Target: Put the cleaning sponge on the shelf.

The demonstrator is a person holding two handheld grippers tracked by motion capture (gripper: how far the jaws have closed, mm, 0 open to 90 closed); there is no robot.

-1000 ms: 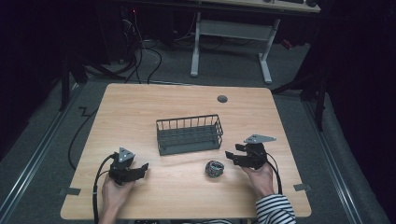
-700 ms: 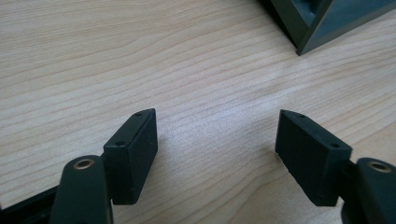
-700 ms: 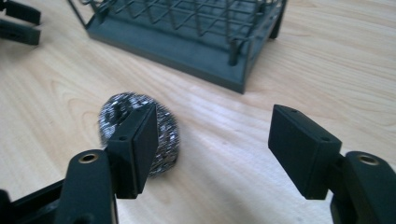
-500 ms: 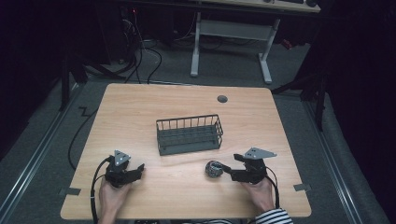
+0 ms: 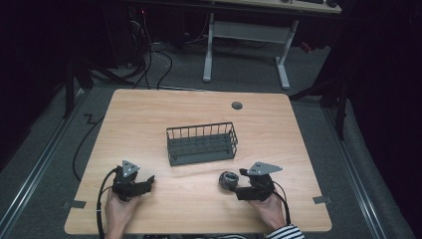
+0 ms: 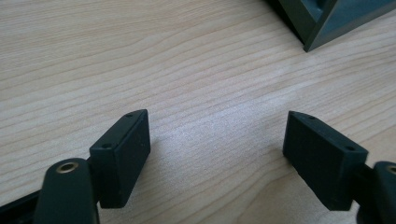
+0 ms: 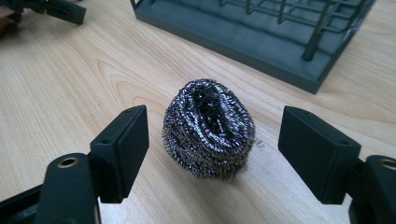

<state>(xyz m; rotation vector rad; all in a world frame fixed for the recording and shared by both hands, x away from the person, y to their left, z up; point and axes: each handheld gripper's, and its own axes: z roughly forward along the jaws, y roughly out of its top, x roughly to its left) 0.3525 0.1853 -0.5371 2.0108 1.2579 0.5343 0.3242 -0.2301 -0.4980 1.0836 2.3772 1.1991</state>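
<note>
- The step in hand looks like getting ready to grab. The right hand-held gripper (image 5: 238, 185) has been opening its jaws just now, and they stand wide, one on each side of the round, shiny ball of steel wool (image 7: 208, 129), not touching it.
- The ball sits on the light wooden desk (image 5: 199, 107), near the front edge, just in front of the dark grey wire basket (image 5: 201, 144) (the basket looks like the place it should go, I think).
- Next, the right jaws need to slide a bit more around the ball and squeeze it softly, because it is springy.
- The left hand-held gripper (image 5: 144, 183) has been opening too. Its jaws are wide apart with only bare wood between them.
- There is lots of free desk around the ball. The basket wall is close behind it, so the ball must be lifted over the rim.
- The front edge of the desk is near both hands.
</note>
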